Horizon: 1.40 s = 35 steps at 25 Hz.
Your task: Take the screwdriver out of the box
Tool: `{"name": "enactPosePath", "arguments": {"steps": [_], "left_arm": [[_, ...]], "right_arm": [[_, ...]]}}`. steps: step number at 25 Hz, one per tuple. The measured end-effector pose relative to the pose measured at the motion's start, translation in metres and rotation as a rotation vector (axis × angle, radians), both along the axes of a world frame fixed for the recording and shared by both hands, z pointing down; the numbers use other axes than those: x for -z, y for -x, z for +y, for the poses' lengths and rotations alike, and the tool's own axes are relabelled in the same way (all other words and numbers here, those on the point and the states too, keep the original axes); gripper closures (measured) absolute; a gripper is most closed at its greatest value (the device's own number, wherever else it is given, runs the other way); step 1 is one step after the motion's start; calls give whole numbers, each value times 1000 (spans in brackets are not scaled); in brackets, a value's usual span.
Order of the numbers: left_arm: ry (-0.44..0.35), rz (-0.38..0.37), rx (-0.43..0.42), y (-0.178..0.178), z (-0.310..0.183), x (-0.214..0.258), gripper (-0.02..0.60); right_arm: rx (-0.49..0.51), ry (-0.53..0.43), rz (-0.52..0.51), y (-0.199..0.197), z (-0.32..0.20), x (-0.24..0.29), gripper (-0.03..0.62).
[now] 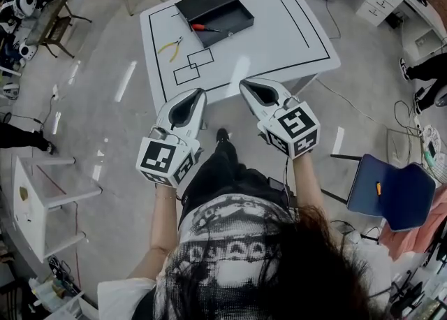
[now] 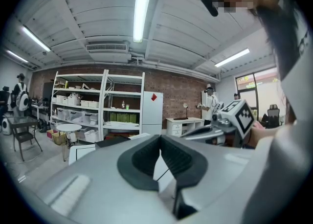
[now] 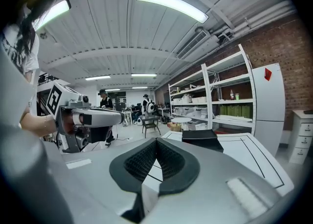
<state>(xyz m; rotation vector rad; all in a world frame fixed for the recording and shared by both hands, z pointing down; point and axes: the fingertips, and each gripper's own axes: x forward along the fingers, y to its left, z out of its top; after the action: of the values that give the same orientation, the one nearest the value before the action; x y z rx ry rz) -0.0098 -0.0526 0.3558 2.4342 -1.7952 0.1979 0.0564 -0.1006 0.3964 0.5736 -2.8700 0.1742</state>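
The screwdriver, red-handled, lies inside an open black box at the far side of a white table marked with black lines. My left gripper and right gripper hover side by side just short of the table's near edge, both pointing toward the box. Each is shut with nothing between its pads. In the right gripper view the closed jaws aim at the black box, and the left gripper shows beside them. From the left gripper view the shut jaws hide most of the table.
Yellow pliers lie on the table left of the box. A blue chair stands at the right and a white rack at the left. Metal shelves and a white cabinet line the brick wall beyond.
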Motion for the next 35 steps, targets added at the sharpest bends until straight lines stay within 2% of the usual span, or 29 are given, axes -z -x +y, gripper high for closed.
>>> {"name": "enactPosePath", "arguments": {"steps": [6,17,27,35], "left_arm": [[0,7,7,24,-42,-2,581],[25,12,9,85,-115,-10,581],[31,32,16,131,-152,-18,581],[34,34,11,161,-173,-28,581]], "right_arm": [[11,9,25,21,-37,-4,595],[23,20,73,81,-114,-11,595],[55,28,143,136,-167,-28,595],[108,53,250,187,-211,-71,591]]}}
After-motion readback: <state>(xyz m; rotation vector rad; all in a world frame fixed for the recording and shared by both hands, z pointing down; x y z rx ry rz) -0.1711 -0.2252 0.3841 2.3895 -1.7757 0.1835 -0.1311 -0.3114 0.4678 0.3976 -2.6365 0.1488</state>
